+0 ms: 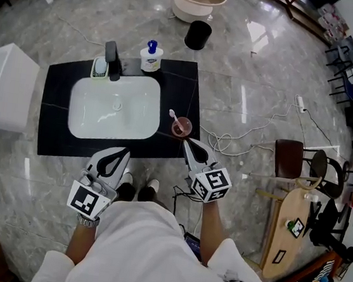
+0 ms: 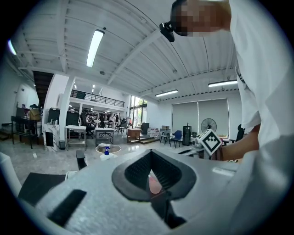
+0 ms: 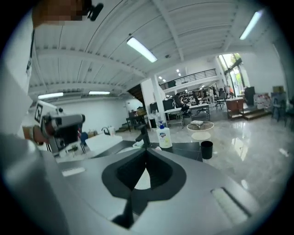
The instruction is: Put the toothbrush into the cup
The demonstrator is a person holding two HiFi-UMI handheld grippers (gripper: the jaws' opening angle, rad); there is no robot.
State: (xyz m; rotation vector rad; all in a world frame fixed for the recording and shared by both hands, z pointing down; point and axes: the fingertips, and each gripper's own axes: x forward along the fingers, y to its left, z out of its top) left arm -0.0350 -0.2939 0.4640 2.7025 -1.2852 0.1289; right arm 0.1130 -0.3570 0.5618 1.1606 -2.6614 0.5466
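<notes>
Toothbrush (image 1: 172,115) stands in cup (image 1: 181,128) near counter (image 1: 58,91) edge — left gripper (image 1: 125,152), right gripper (image 1: 186,141) both closed, empty.

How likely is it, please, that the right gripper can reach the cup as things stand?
Probably yes: the right gripper sits just short of the cup, nothing lies between them, though its shut jaws would need opening first.

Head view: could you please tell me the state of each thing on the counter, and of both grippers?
Toothbrush: standing in the cup, head up, leaning left.
Cup: upright on the counter, right of the sink.
Pump bottle: upright, behind the sink.
Faucet: no stream visible.
Left gripper: shut, empty.
Right gripper: shut, empty, just short of the cup.
</notes>
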